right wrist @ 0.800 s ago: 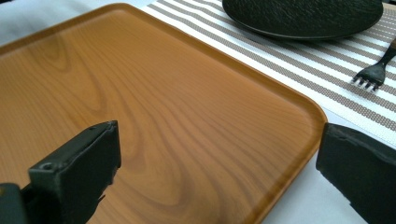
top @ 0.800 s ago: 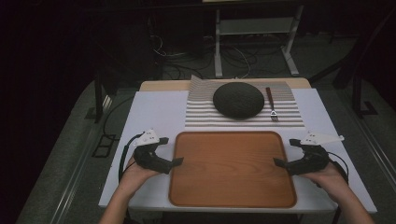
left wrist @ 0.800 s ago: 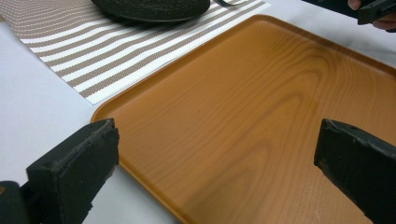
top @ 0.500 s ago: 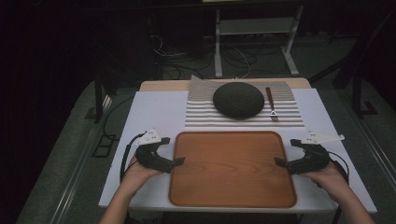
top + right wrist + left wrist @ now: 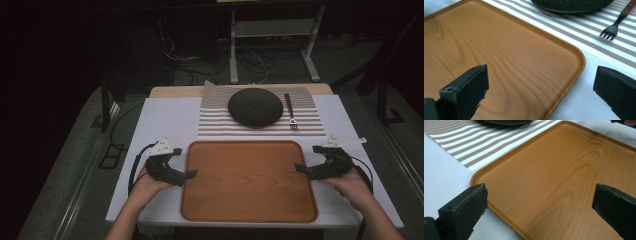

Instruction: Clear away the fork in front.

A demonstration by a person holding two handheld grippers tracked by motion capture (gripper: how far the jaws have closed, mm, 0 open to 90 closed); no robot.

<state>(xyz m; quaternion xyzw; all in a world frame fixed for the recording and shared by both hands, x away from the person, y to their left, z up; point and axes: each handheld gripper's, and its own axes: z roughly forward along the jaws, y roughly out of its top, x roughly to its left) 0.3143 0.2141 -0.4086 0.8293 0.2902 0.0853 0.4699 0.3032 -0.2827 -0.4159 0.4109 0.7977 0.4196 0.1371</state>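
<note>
A bare wooden tray [image 5: 248,180] lies at the table's near middle. My left gripper [image 5: 182,164] stands open at the tray's left edge. In the left gripper view its jaws straddle the tray's rim [image 5: 499,212], with one jaw over the white table and the other over the wood. At the tray's right edge my right gripper [image 5: 306,159] is open too. Its jaws straddle the tray's far right corner [image 5: 579,62] in the right gripper view. Nothing is between the pads of either gripper.
Behind the tray lies a striped placemat [image 5: 215,117] with a dark round plate [image 5: 255,106] on it and a fork [image 5: 291,112] to the plate's right. The white tabletop [image 5: 165,120] borders the tray. Cables and a metal stand are on the floor beyond.
</note>
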